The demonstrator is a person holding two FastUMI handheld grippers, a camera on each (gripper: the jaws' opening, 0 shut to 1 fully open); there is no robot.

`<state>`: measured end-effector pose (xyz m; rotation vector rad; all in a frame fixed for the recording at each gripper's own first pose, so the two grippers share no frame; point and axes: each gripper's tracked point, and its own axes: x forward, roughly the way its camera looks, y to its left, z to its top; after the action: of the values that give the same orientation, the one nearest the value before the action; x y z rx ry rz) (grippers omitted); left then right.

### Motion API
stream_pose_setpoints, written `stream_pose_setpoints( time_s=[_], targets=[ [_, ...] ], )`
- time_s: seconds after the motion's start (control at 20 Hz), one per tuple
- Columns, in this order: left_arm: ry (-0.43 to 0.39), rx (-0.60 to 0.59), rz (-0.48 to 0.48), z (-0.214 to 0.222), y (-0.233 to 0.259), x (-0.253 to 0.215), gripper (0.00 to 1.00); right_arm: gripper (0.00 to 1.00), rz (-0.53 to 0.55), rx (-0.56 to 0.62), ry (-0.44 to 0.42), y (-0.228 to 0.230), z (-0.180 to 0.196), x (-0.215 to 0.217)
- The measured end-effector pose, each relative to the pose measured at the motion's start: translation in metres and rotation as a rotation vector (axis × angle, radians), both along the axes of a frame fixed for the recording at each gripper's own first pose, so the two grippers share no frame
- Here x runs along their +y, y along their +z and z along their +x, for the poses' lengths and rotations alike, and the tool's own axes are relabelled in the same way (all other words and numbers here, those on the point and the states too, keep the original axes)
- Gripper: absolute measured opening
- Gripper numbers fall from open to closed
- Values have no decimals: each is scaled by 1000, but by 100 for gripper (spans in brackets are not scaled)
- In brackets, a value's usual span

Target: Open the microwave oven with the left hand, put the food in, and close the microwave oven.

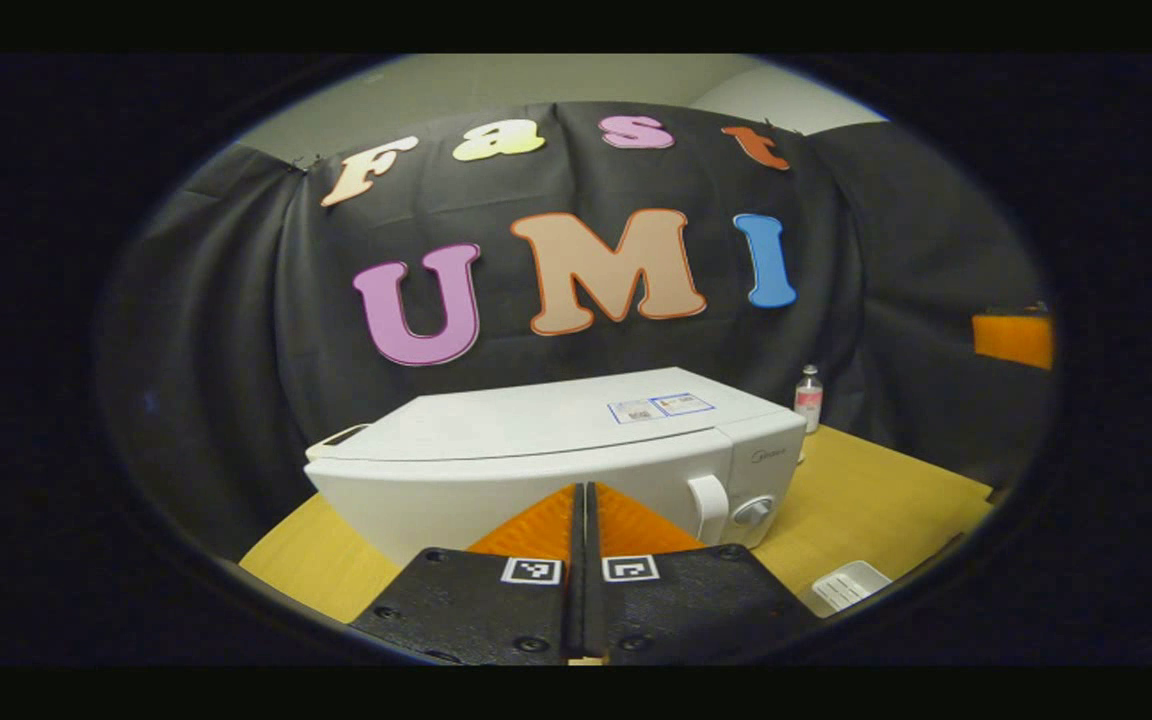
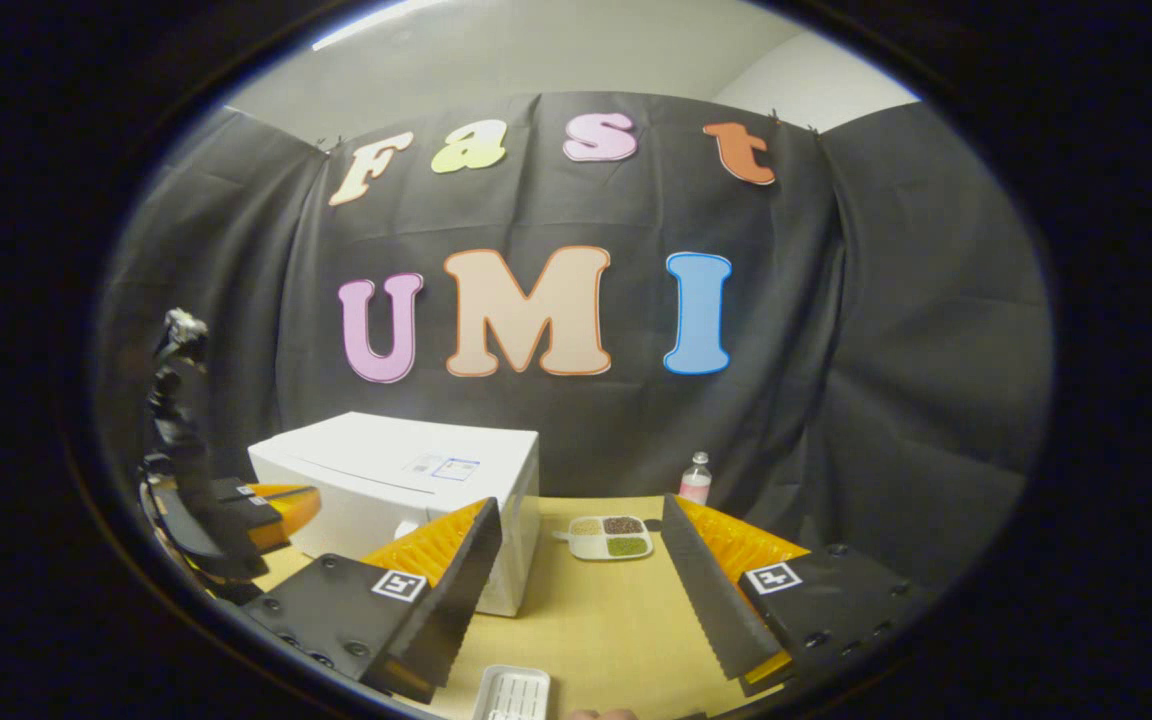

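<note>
In the left gripper view, the left claw (image 1: 584, 520) is seen clenched, its two fingers pressed together with nothing between them, at 6 o'clock of the white microwave oven (image 1: 556, 455). The oven's door is seen closed, with the handle (image 1: 707, 507) and a round knob (image 1: 752, 511) at its 4 o'clock side. The oven stands on the yellow counter (image 1: 866, 500). A small bottle (image 1: 808, 398) is placed at 2 o'clock of the oven, and a white tray (image 1: 848, 585) lies at 5 o'clock.

In the right gripper view, the right claw (image 2: 581, 580) is held released, fingers spread wide, empty. A divided food plate (image 2: 609, 537) rests on the counter at 12 o'clock of the claw, just beside the oven's right side, with the bottle behind it
</note>
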<state>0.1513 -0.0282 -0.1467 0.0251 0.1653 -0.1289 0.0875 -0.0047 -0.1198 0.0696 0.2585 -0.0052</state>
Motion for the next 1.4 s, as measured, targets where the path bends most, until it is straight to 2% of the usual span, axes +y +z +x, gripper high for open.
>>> stream_pose_setpoints(
  time_s=[0.1,0.3,0.45,0.5,0.75,1.1,1.15,1.2,1.4],
  targets=[
    [20,-21,-15,-20,20,18,0,92,10,-2,10,2,-4,9],
    [25,-58,-28,-52,58,43,0,92,29,-11,41,5,-13,34],
    [43,-81,-20,-73,75,59,99,92,36,-27,61,11,-25,55],
    [50,-98,-31,-84,82,64,96,92,39,-33,65,13,-29,63],
    [62,-100,-41,-116,90,78,97,92,36,-54,72,25,-49,84],
    [57,-114,-60,-138,99,88,97,92,33,-73,40,38,-71,88],
    [53,-116,-66,-141,101,88,97,99,33,-76,30,40,-73,87],
    [47,-118,-69,-141,102,88,97,92,35,-76,23,40,-75,85],
    [29,-124,-69,-145,105,87,97,92,25,-67,18,41,-83,85]
  ],
)
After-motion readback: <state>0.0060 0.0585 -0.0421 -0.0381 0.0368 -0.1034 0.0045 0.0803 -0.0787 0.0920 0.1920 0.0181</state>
